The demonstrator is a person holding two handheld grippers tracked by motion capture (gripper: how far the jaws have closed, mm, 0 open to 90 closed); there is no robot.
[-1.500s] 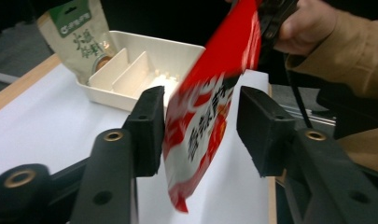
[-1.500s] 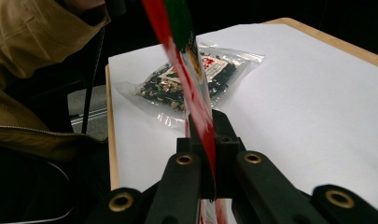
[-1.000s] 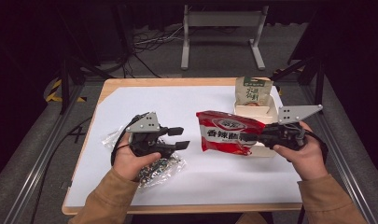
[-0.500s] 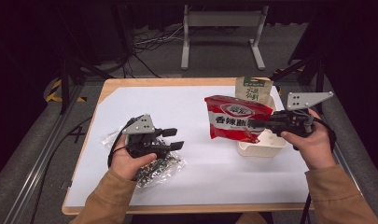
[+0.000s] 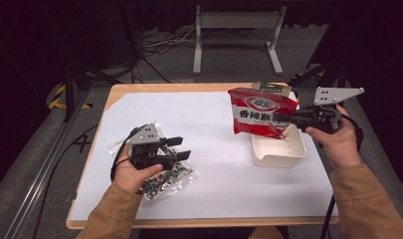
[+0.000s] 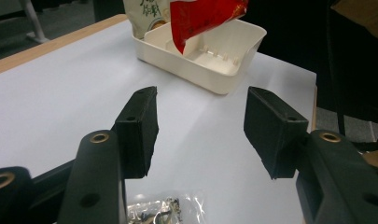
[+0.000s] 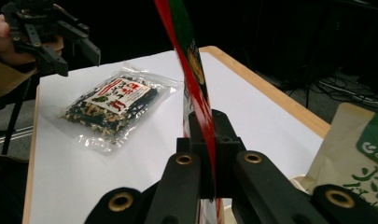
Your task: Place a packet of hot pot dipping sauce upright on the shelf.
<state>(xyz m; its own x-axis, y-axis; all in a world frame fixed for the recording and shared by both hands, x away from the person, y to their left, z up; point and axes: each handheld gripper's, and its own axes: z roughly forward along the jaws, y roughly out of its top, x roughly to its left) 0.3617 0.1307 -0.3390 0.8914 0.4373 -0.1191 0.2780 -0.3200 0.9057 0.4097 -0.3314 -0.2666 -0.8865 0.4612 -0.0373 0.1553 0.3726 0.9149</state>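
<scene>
A red snack bag [image 5: 258,115] hangs upright over the white tray [image 5: 278,152], with my right gripper [image 5: 279,118] shut on its right edge. In the right gripper view the jaws pinch the thin red bag [image 7: 189,60] edge-on at the gripper [image 7: 210,137]. My left gripper [image 5: 180,148] hovers low at the front left, its jaws having just been opening, with nothing between them. In the left gripper view the gripper [image 6: 200,123] stands open above a clear packet of dark dried food [image 6: 161,207]. That packet [image 5: 166,178] lies under the left hand.
A tan and green bag [image 5: 272,88] stands behind the tray at the table's back right edge. White paper [image 5: 209,129] covers the wooden table top. Metal stand legs [image 5: 234,35] and cables lie on the floor beyond the table.
My right gripper has lifted the red bag and carried it right and back, from beside the tray to above it. The left hand has stayed put, its jaws slightly wider.
</scene>
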